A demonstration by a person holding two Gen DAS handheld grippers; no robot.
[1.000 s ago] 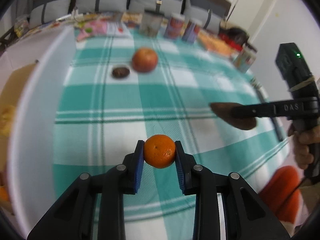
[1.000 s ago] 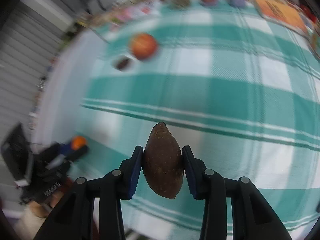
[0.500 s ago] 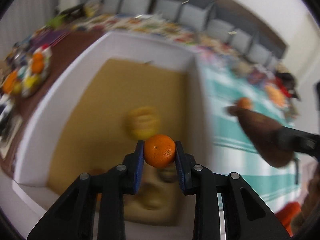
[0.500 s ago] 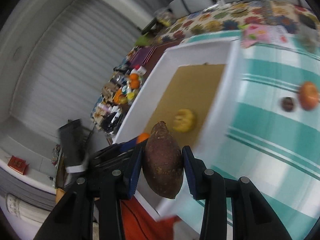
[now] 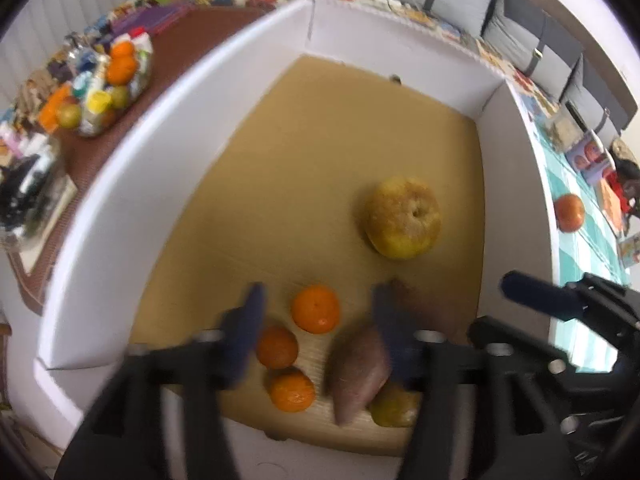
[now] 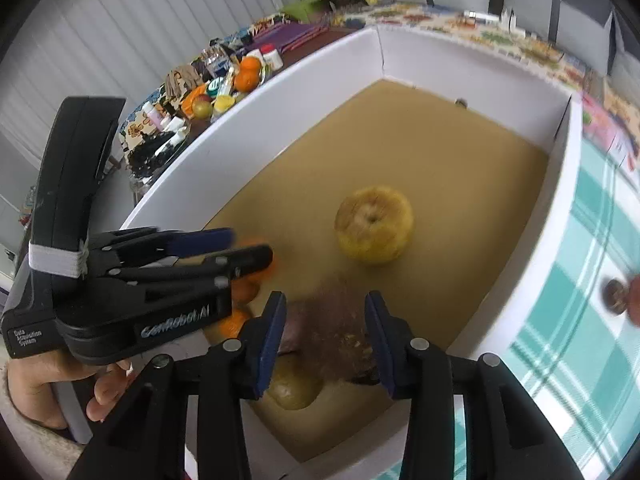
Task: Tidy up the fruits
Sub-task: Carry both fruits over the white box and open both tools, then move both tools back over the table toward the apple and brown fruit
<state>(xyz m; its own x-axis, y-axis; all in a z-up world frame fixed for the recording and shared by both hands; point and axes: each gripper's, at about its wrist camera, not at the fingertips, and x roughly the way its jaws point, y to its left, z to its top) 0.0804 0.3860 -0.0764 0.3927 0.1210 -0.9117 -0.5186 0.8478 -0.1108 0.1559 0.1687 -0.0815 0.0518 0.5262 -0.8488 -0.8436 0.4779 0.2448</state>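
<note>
The left gripper (image 5: 316, 320) hangs over the lower part of a white-walled box (image 5: 120, 184) with a brown cardboard floor; its blue-padded fingers (image 5: 248, 320) are spread wide and hold nothing. Three oranges lie on the box floor in the lower centre of the left wrist view: one orange (image 5: 316, 309) between the spread fingers, two more (image 5: 277, 347) below it, close together. A sweet potato (image 5: 357, 372) lies just to their right, beside a greenish fruit (image 5: 394, 404). A large yellow apple-like fruit (image 5: 402, 217) sits alone at centre right.

In the right wrist view, the right gripper (image 6: 325, 334) also has its fingers released, parted around the blurred sweet potato without gripping it, as far as the blur allows. The left gripper body at left centre carries the text "GenRobot.AI" and a small label that seems to read "Data Acquisition System". A red apple (image 5: 569, 213) rests on the teal checked bench cloth (image 6: 592, 320) at the right edge.
</note>
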